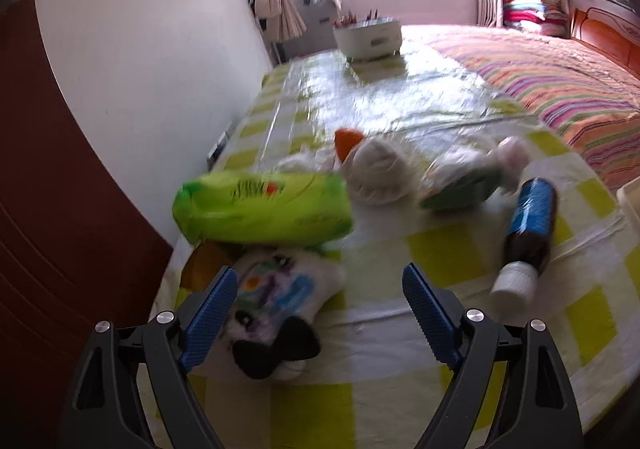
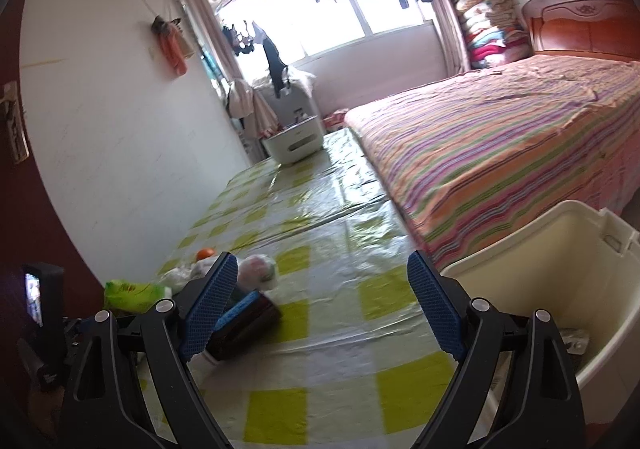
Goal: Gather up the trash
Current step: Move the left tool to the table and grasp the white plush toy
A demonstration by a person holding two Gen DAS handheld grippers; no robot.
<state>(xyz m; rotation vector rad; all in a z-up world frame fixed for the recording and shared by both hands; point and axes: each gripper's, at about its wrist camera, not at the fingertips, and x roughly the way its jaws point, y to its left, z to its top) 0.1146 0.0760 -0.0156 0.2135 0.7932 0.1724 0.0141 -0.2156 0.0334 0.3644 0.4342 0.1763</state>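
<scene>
Yellow-green and white checked plastic sheeting covers the tabletop [image 1: 400,97], which runs along a white wall [image 1: 152,61] with a striped bed [image 2: 500,137] just beside it on the other side.

Left tongs [image 1: 320,293]: jaws stand wide apart, nothing gripped. They hang over the near end of the tabletop, angled down. A white wrapper with coloured print [image 1: 276,289] lies between the jaws, close to the left pad; contact cannot be confirmed because of blur.

Trash on the tabletop, left wrist view: a green plastic pack [image 1: 260,207] just beyond the wrapper; crumpled clear and white plastic bags [image 1: 380,169] behind it, with a small orange item [image 1: 346,141] at their far edge; a dark bottle with blue label and white cap [image 1: 528,233] lying on its side to the right, cap toward the camera.

Right tongs [image 2: 322,283]: jaws wide apart, nothing gripped, held above the tabletop. The same dark bottle lies just behind the left pad. A cream plastic bin [image 2: 520,269] stands at the right, beside the bed; something small lies on its floor, too unclear to identify.

A white tub [image 2: 298,141] sits at the far end of the tabletop.
</scene>
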